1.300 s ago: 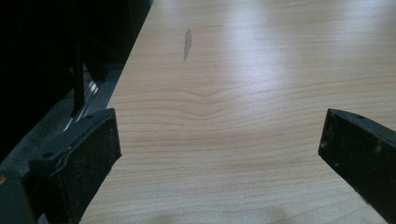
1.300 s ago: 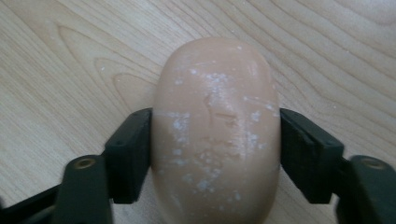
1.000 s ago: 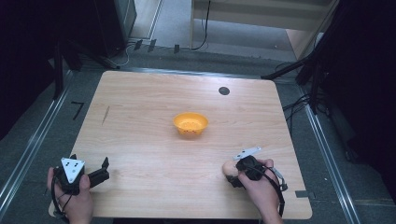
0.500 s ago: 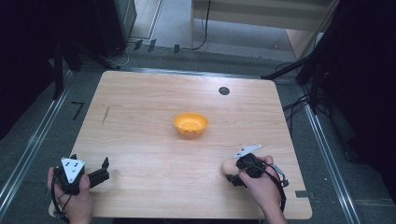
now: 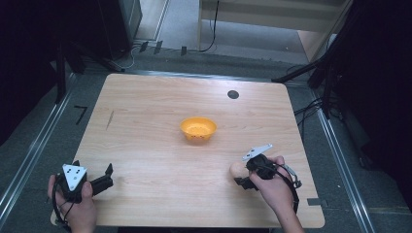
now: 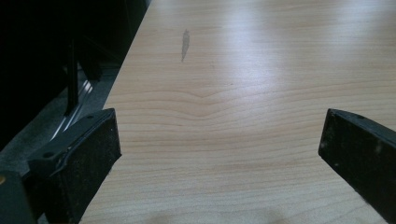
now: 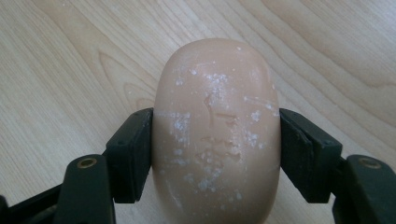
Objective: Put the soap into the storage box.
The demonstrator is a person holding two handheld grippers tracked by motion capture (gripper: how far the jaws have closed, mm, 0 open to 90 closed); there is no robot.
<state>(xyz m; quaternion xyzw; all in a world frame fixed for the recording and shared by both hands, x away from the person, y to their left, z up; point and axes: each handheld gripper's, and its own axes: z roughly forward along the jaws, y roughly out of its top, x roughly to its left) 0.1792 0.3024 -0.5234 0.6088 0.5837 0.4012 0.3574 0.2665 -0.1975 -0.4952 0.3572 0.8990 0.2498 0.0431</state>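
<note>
A tan oval bar of soap [image 7: 215, 126], flecked with white, lies just over the wooden table [image 7: 60, 70], and my right gripper [image 7: 215, 144] is shut on its two long sides. In the high view the soap [image 5: 236, 169] and the right gripper [image 5: 241, 175] are near the table's front right, with a hand behind them. My left gripper [image 5: 108, 176] rests at the front left corner. Its jaws stand wide open over bare wood in the left gripper view [image 6: 217, 140]. An orange bowl [image 5: 198, 136] sits at the middle of the table, apart from both grippers.
A small black round disc [image 5: 233, 94] is set in the tabletop near the back right. A dark streak [image 6: 185, 43] marks the wood on the left side. The table's left edge [image 6: 116, 84] runs close beside my left gripper, with dark floor and metal rails beyond.
</note>
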